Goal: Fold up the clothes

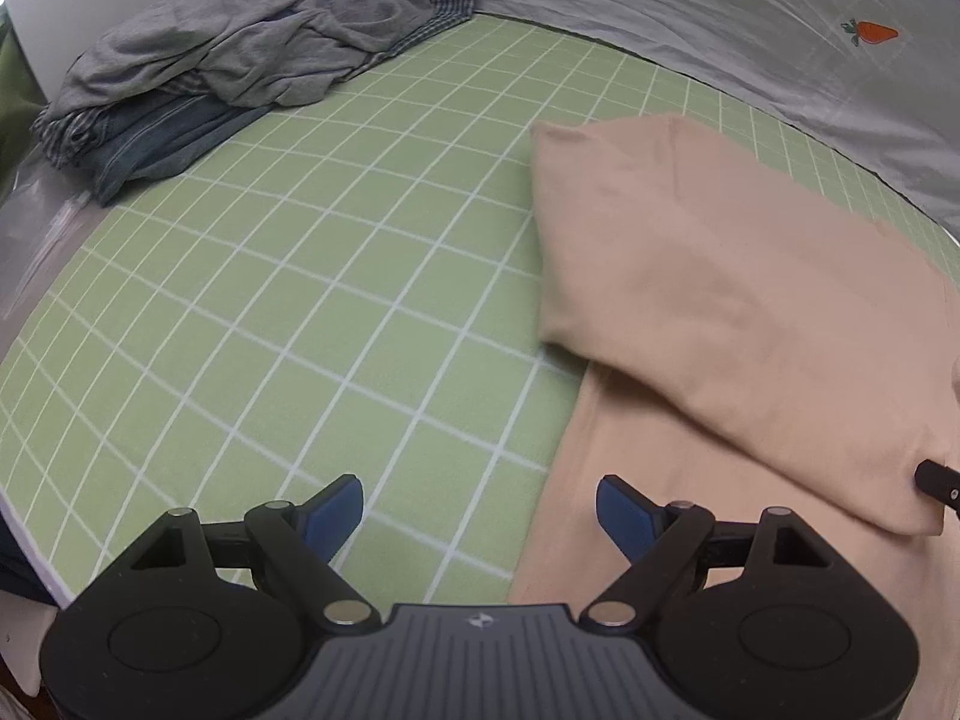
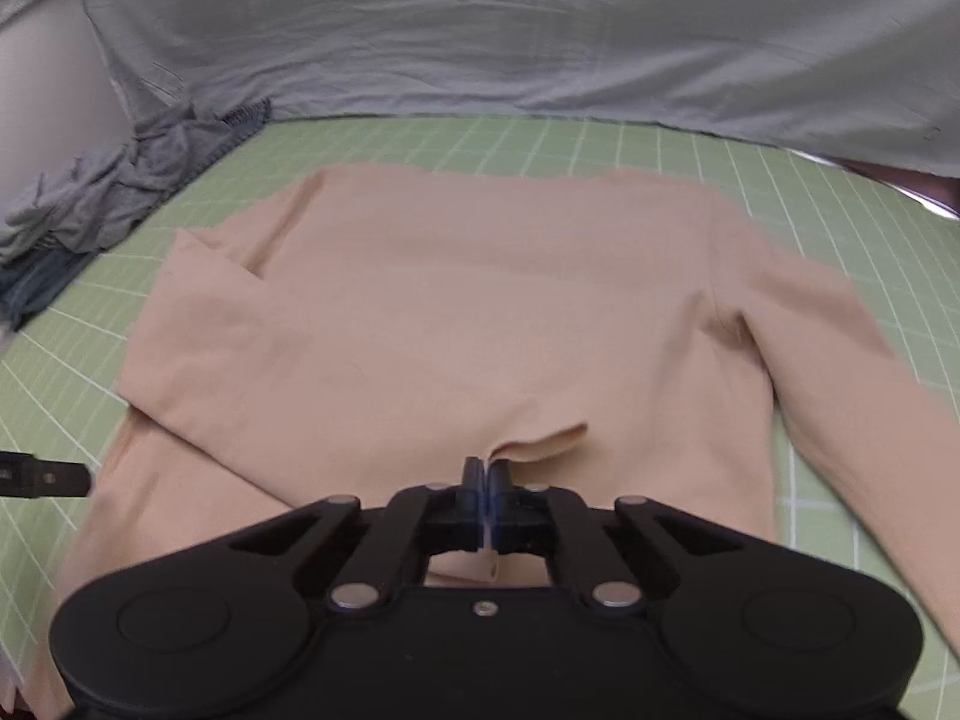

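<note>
A beige long-sleeved top (image 2: 480, 300) lies flat on the green grid mat (image 2: 840, 228). Its left sleeve (image 2: 270, 372) is folded across the body, and the other sleeve (image 2: 852, 396) trails off to the lower right. My right gripper (image 2: 483, 477) is shut on the cuff of the folded sleeve, low over the middle of the top. Over the mat (image 1: 300, 300) my left gripper (image 1: 480, 510) stands open and empty, with its right pad above the top's left edge (image 1: 720, 276). The right gripper's tip (image 1: 939, 483) shows at the sleeve's end.
A pile of grey and checked clothes (image 1: 228, 78) sits at the mat's far left corner, also visible from the right wrist (image 2: 108, 204). A grey sheet with carrot prints (image 2: 480, 48) borders the mat's far side. Bare mat lies between the pile and the top.
</note>
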Demonstrator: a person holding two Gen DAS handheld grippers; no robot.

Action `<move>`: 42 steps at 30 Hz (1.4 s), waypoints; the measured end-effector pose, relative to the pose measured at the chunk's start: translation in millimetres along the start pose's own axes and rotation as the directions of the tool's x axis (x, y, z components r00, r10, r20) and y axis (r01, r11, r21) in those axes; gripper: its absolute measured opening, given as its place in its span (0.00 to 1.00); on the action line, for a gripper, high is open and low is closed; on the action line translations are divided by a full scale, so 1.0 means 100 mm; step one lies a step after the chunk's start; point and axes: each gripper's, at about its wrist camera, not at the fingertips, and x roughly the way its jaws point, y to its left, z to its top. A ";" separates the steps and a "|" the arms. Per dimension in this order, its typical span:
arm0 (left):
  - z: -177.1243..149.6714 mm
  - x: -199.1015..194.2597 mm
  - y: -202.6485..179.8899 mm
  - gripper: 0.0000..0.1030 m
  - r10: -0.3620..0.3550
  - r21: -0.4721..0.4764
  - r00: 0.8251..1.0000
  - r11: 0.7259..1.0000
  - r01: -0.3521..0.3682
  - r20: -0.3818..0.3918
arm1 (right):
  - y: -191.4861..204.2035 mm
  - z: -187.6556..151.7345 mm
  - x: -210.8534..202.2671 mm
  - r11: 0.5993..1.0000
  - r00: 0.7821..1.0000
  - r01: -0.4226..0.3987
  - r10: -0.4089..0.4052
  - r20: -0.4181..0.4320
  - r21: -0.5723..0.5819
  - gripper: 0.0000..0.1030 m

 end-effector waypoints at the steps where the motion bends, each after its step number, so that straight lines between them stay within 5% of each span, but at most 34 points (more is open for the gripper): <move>1: 0.03 0.00 -0.04 0.83 -0.005 -0.002 1.000 1.000 0.006 0.007 | -0.05 0.05 -0.03 1.000 1.000 -0.010 0.010 0.018 0.007 0.02; 6: 0.20 -0.09 -0.16 0.85 -0.003 0.022 0.997 1.000 0.001 0.081 | -0.75 0.42 -0.25 0.978 0.968 0.160 -0.182 0.171 0.133 0.01; 11: 0.25 -0.17 -0.05 0.86 0.059 -0.015 0.992 0.998 -0.058 0.115 | -1.62 0.67 -0.35 0.880 0.870 0.384 -0.446 0.210 0.278 0.02; 13: 0.20 -0.19 0.04 0.86 0.081 -0.038 0.990 0.996 -0.077 0.113 | -1.83 0.66 -0.40 0.864 0.857 0.409 -0.474 0.200 0.293 0.04; 16: 0.07 -0.24 0.20 0.86 0.105 -0.082 0.990 0.992 -0.098 0.098 | -1.80 0.55 -0.43 0.849 0.840 0.459 -0.511 0.184 0.260 0.34; 21: -0.15 -0.27 0.48 0.91 0.087 -0.136 0.992 0.988 -0.074 0.096 | -1.29 0.23 -0.43 0.880 0.872 0.399 -0.451 0.192 0.256 0.89; 23: -0.21 -0.24 0.56 0.91 0.063 -0.125 0.994 0.991 -0.051 0.089 | -0.95 0.14 -0.44 0.897 0.881 0.376 -0.423 0.210 0.231 1.00; 27: -0.25 -0.20 0.74 0.91 -0.007 -0.046 0.997 0.999 0.011 0.077 | -0.24 -0.03 -0.45 0.935 0.918 0.298 -0.336 0.211 0.192 1.00; 34: -0.24 -0.28 1.23 0.94 -0.125 0.093 0.991 0.988 0.120 0.048 | 1.03 -0.26 -0.42 0.944 0.925 0.299 -0.322 0.203 0.137 1.00; 42: -0.21 -0.26 1.79 0.94 -0.171 0.237 0.985 0.958 0.159 0.032 | 2.09 -0.56 -0.22 0.935 0.929 0.313 -0.338 0.150 0.167 1.00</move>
